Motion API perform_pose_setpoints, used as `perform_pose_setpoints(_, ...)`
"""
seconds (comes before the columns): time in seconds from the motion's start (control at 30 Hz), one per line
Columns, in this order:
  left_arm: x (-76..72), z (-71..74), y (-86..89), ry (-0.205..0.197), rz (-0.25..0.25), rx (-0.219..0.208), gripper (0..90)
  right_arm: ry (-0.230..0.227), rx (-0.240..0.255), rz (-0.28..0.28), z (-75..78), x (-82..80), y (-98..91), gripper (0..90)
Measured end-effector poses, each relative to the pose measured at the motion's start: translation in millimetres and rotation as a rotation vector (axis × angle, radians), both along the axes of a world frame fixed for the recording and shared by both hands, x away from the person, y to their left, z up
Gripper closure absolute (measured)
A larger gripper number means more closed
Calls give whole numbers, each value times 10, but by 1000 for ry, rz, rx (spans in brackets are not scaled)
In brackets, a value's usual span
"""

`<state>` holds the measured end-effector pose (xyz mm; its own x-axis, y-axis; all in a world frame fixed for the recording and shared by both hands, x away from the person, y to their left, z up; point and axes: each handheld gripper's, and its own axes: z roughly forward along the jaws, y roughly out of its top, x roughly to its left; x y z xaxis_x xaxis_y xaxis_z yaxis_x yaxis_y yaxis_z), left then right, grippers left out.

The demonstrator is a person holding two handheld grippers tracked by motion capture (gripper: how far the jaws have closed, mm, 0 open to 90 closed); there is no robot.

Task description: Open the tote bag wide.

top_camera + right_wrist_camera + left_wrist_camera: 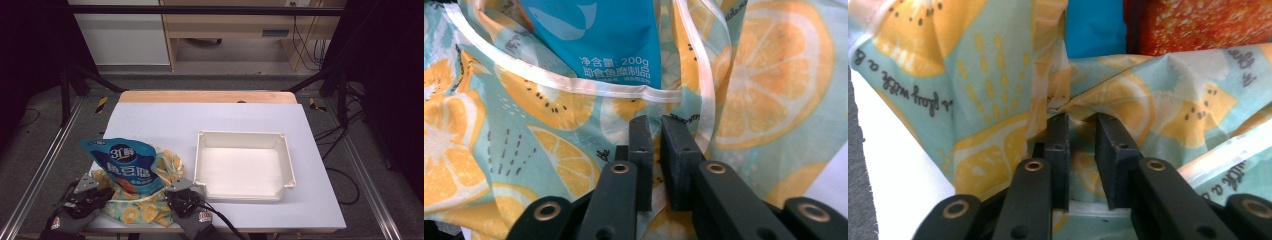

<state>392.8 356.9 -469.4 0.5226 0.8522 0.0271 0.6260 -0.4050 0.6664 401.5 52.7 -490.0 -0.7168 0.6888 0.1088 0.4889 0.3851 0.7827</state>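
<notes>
At the counter's [150,120] near edge, the left hand-held gripper [92,196] and right hand-held gripper [182,199] are pinching folds of the lemon-print fabric bag [137,207], spreading its mouth around the blue plastic snack pouch [131,167]; beyond, the white plastic bin [244,167] is waiting empty.

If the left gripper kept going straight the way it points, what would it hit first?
Probably the lemon-print bag itself: the left gripper already has its fabric between its jaws, with the blue snack packet just behind.
</notes>
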Motion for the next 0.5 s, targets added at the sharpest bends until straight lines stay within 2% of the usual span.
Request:
perform_pose_setpoints(0.13,-13,16,1,-1,2,1,694,-9,28,8,15,-13,-13,752)
perform_pose_setpoints(0.23,-54,57,16,-23,1,-17,659,-20,55,9,58,-34,-31,710)
perform_pose_setpoints(0.5,-176,233,39,-120,3,-73,566,-69,121,21,239,-73,-126,623)
